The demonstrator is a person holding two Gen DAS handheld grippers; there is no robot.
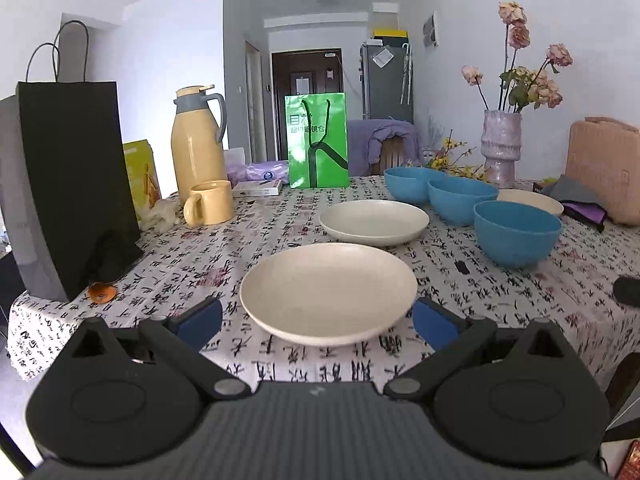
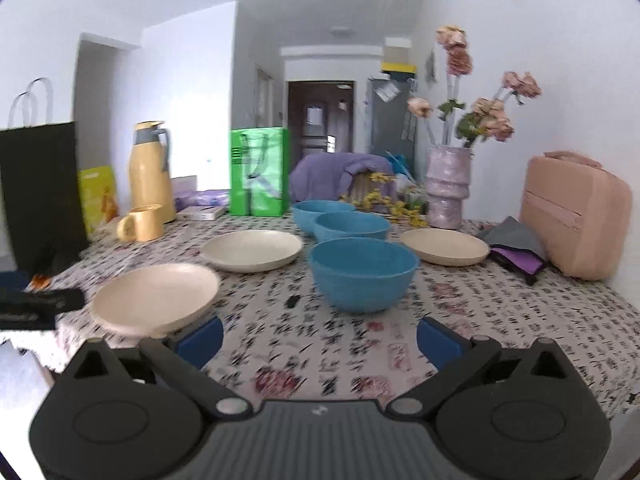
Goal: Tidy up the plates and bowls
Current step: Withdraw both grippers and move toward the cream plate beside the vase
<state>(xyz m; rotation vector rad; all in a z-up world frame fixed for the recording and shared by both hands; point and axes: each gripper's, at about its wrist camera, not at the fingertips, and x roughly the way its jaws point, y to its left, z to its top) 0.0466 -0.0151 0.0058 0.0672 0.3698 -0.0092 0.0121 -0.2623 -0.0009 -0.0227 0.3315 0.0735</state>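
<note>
My left tongs [image 1: 318, 320] stood wide and empty, the near plate [image 1: 328, 292] lying on the desk [image 1: 168, 280] between and just beyond the blue pads. I judged the first step was to take that plate by its rim: come in low, slide one pad under the near lip, close gently so it would not skate on the cloth. My right tongs [image 2: 320, 340] were also wide and empty, facing bare cloth short of the near bowl [image 2: 363, 274]. That bowl sat right of the near plate; a second plate [image 1: 374, 222] lay behind it, two more bowls [image 1: 462, 200] behind the near bowl, a third plate [image 2: 445, 246] further right. Left of the near plate stood a black bag [image 1: 76, 184], mug [image 1: 210, 202] and flask [image 1: 198, 140]; far right, a vase [image 1: 501, 148], easy to tip.
</note>
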